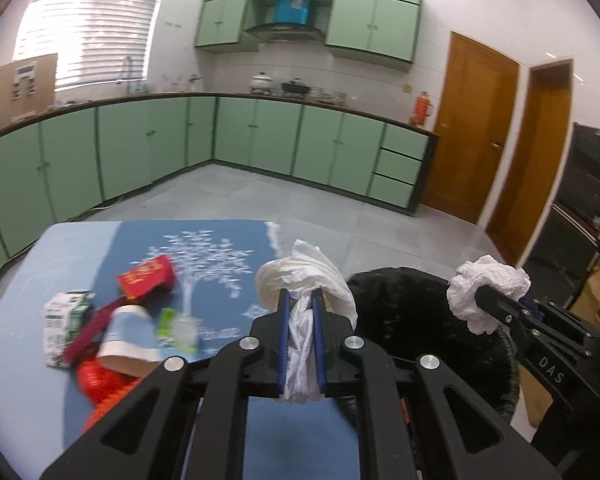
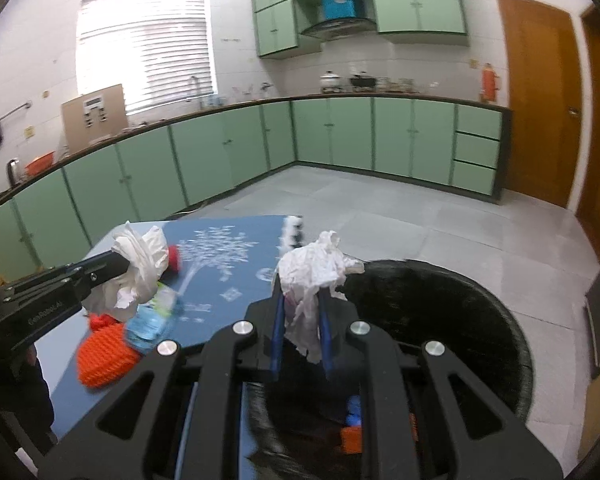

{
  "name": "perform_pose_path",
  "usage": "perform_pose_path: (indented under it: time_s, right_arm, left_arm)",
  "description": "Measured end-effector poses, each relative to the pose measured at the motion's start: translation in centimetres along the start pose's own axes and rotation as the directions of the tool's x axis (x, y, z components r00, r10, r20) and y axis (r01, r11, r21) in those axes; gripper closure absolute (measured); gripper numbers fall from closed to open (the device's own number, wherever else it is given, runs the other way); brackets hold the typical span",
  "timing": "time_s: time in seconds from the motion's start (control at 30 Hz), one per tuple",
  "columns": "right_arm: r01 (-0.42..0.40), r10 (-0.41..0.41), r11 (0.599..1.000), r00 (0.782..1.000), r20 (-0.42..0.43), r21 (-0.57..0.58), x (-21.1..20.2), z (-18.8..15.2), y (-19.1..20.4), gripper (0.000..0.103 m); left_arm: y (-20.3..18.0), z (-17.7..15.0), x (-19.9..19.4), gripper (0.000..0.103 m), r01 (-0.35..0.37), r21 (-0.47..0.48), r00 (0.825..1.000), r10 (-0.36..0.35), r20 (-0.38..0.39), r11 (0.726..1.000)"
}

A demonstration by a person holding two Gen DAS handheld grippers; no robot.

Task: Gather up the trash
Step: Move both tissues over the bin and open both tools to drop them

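Crumpled white tissue wad (image 1: 306, 276) pinched in jaws beside perhaps plastic-lined black bin (image 1: 404, 312).

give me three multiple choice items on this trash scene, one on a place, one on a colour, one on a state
1. Where is the black bin relative to the blue table?
A. on top of it
B. on the floor beside it
C. inside a cabinet

2. What colour is the box lying on the table?
A. red
B. yellow
C. purple

3. What is the left gripper doing?
A. standing open and empty
B. shut on crumpled white tissue
C. gripping a bottle

Answers:
1 B, the bin's rim sits lower than the tabletop, next to its edge.
2 A, the carton is red with gold print.
3 B, the tissue is pinched between both blue fingers.
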State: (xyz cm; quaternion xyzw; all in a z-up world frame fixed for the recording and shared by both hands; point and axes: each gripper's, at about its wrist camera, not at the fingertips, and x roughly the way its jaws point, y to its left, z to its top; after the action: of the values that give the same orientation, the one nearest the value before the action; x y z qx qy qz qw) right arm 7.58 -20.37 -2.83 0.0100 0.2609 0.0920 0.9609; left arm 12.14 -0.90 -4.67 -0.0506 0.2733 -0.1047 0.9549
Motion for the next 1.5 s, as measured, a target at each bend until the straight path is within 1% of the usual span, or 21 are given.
perform_pose_path:
  time_s: [0.17, 0.3, 0.43, 0.57, 0.9, 0.97, 1.03, 1.13, 1.17, 1.23, 1.27, 1.3, 1.33, 1.37, 1.43, 1.5]
  right_arm:
    - [0.061, -0.061, 0.998, 0.998, -0.003, 0.026, -0.8, -1.1, -3.1, 0.089]
    - [0.091, -0.091, 0.995, 0.996, -0.007, 0.042, -1.1, -1.8, -4.6, 0.089]
    - [0.119, -0.119, 0.991, 0.993, -0.017, 0.057, -1.1, -2.3, -5.8, 0.089]
    - [0.146, -0.144, 0.986, 0.989, -0.034, 0.077, -0.8, -3.1, -7.1, 0.089]
    - [0.187, -0.178, 0.976, 0.981, -0.083, 0.114, 0.1, -5.2, -9.8, 0.089]
    - [0.195, -0.185, 0.973, 0.979, -0.09, 0.121, 0.3, -5.5, -10.2, 0.089]
    - [0.204, -0.192, 0.97, 0.976, -0.1, 0.129, 0.4, -5.8, -10.7, 0.086]
    - [0.214, -0.199, 0.967, 0.973, -0.113, 0.135, 0.5, -6.1, -11.2, 0.086]
    - [0.218, -0.203, 0.966, 0.972, -0.116, 0.137, 0.5, -6.3, -11.4, 0.084]
    - [0.225, -0.209, 0.965, 0.97, -0.125, 0.135, 0.5, -6.6, -11.5, 0.074]
    - [0.229, -0.212, 0.964, 0.969, -0.128, 0.135, 0.5, -6.5, -11.4, 0.065]
    - [0.236, -0.219, 0.962, 0.967, -0.13, 0.136, 0.5, -6.5, -11.5, 0.056]
    - [0.242, -0.225, 0.961, 0.966, -0.129, 0.136, 0.4, -6.5, -11.5, 0.051]
    - [0.253, -0.236, 0.958, 0.963, -0.129, 0.136, 0.4, -6.4, -11.5, 0.042]
    - [0.269, -0.253, 0.954, 0.96, -0.121, 0.133, 0.2, -6.5, -11.5, 0.039]
    - [0.275, -0.261, 0.953, 0.958, -0.118, 0.13, 0.1, -6.3, -11.3, 0.033]
  left_arm:
    - [-3.0, -0.1, 1.7, 0.092, 0.057, 0.025, 0.998, -0.057, -0.018, 0.998]
    - [-5.2, -0.3, 2.9, 0.092, 0.091, 0.046, 0.996, -0.089, -0.028, 0.995]
    - [-6.5, -0.5, 4.1, 0.092, 0.118, 0.064, 0.992, -0.115, -0.047, 0.991]
    - [-7.9, -1.1, 5.5, 0.092, 0.135, 0.091, 0.989, -0.129, -0.069, 0.987]
    - [-10.0, -2.1, 8.2, 0.092, 0.162, 0.109, 0.982, -0.149, -0.119, 0.981]
    - [-10.3, -2.2, 8.5, 0.092, 0.171, 0.109, 0.979, -0.156, -0.13, 0.979]
    - [-10.7, -2.4, 8.9, 0.092, 0.177, 0.112, 0.977, -0.161, -0.141, 0.978]
    - [-11.2, -2.4, 9.4, 0.088, 0.192, 0.119, 0.972, -0.172, -0.161, 0.974]
    - [-11.2, -2.4, 9.5, 0.084, 0.191, 0.118, 0.972, -0.171, -0.162, 0.974]
    - [-11.2, -2.4, 9.4, 0.072, 0.198, 0.109, 0.97, -0.179, -0.165, 0.974]
    - [-11.1, -2.4, 9.3, 0.06, 0.196, 0.106, 0.971, -0.178, -0.161, 0.975]
    - [-10.8, -2.3, 9.2, 0.052, 0.195, 0.1, 0.972, -0.179, -0.154, 0.976]
    - [-10.6, -2.2, 9.0, 0.051, 0.196, 0.093, 0.972, -0.181, -0.147, 0.976]
    - [-10.4, -2.1, 9.0, 0.05, 0.198, 0.089, 0.972, -0.184, -0.144, 0.976]
    - [-10.0, -1.8, 8.7, 0.049, 0.19, 0.08, 0.974, -0.178, -0.137, 0.978]
    - [-9.4, -1.4, 8.3, 0.048, 0.182, 0.074, 0.977, -0.172, -0.128, 0.98]
